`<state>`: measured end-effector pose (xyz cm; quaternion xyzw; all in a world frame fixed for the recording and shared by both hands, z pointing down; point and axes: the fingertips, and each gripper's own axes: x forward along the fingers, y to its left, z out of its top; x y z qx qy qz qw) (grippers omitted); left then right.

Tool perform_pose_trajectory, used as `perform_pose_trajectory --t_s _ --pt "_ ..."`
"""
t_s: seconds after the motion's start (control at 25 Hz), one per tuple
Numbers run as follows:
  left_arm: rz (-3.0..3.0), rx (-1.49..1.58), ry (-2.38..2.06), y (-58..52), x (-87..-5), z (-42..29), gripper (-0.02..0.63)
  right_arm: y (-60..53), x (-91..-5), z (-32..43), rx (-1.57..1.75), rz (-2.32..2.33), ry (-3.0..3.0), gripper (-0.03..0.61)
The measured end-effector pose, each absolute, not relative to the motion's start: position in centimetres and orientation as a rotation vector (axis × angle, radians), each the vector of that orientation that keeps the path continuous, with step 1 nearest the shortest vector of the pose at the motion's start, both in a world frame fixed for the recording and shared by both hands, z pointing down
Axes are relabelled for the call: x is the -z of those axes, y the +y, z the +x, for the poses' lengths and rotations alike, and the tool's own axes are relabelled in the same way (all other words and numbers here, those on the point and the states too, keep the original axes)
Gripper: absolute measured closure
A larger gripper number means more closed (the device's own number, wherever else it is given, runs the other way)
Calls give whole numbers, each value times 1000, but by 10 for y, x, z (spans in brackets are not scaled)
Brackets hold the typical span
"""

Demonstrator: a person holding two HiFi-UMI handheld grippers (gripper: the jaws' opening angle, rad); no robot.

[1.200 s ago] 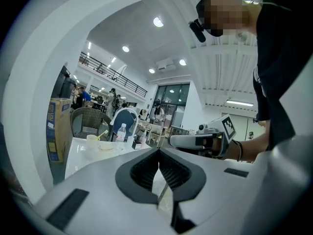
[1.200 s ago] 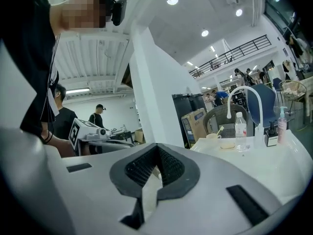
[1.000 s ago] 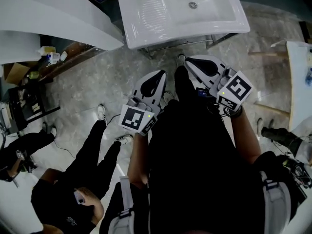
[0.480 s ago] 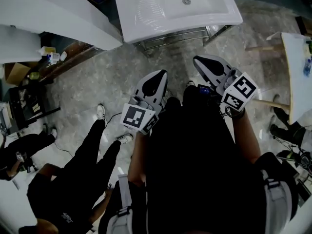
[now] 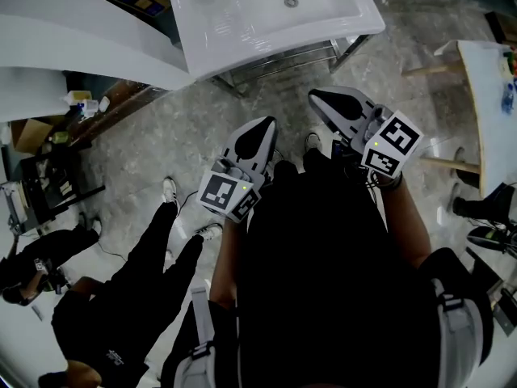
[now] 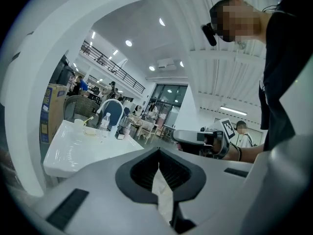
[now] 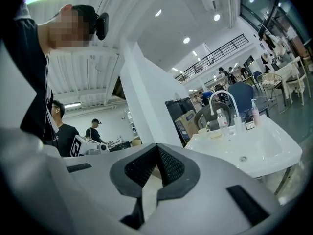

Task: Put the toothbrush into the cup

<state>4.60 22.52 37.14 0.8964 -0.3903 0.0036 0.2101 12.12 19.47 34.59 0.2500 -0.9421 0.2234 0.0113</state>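
Note:
A white washbasin stands ahead of me on a metal frame. On its far rim a small white cup stands next to a faucet and a clear bottle. A thin pale stick leans by the cup; it is too small to tell whether it is the toothbrush. My left gripper and right gripper hover side by side over the floor, well short of the basin. Both are shut with nothing between the jaws. Each one shows in the other's view: the right gripper and the left gripper.
A person in black stands at the lower left. A curved white counter runs along the left, with a cluttered shelf below it. A pale table with wooden legs is at the right. A pink soap bottle stands on the basin.
The basin has slid up and to the left in the head view. Both grippers stayed shut and kept level, the right one shifting slightly left.

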Motion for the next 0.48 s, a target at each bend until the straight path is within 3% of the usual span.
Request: perform_pose_trajectory --t_s 0.48 --pt "2494 -31 -1142 228 -364 54 604 202 -350 107 -624 624 -2921 565"
